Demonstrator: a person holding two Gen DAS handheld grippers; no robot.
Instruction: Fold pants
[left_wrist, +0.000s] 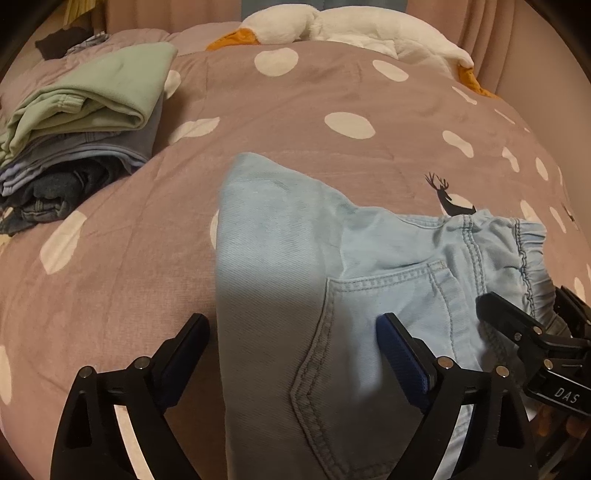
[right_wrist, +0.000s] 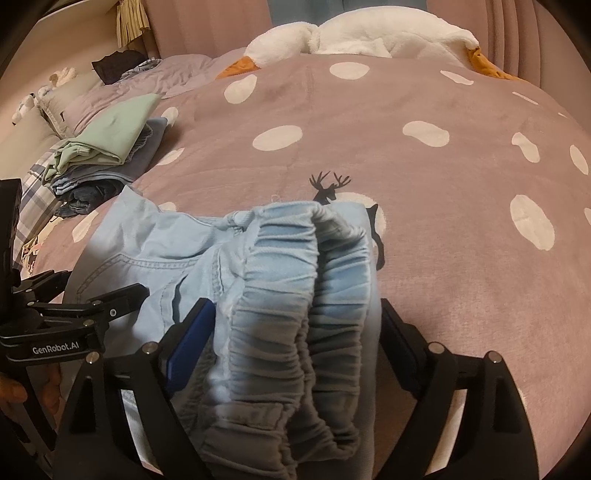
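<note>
**While both grippers stand open: light-blue pants, folded bundle on bed**

Item: pants (left_wrist: 295, 258), pale denim with a gathered waistband (right_wrist: 295, 295) and a stitched back pocket (left_wrist: 388, 295). They lie folded on the pink dotted bedspread (left_wrist: 295, 110), near its front edge.

Tools: left gripper (left_wrist: 291, 350), jaws wide, straddling the folded edge and pocket; pads clear of the cloth as far as can be seen. Right gripper (right_wrist: 295, 332), jaws wide on either side of the bunched waistband, gripping nothing. No earlier picture is at hand to compare.

Risks, as judged:
- Waistband stands up in loose humps; with nothing pinning it, the top layer may spring open and undo the fold.
- Closing on one layer only would drag the bundle askew.
- The grippers sit close together; a careless move could knock one against the other.

Surroundings: stack of folded clothes (left_wrist: 81, 122) to the left, well apart; white plush toy (left_wrist: 351, 26) at the far end.

Not legible: the near part of the pants, cut off behind the fingers; the number of layers; whether the legs lie even underneath.
</note>
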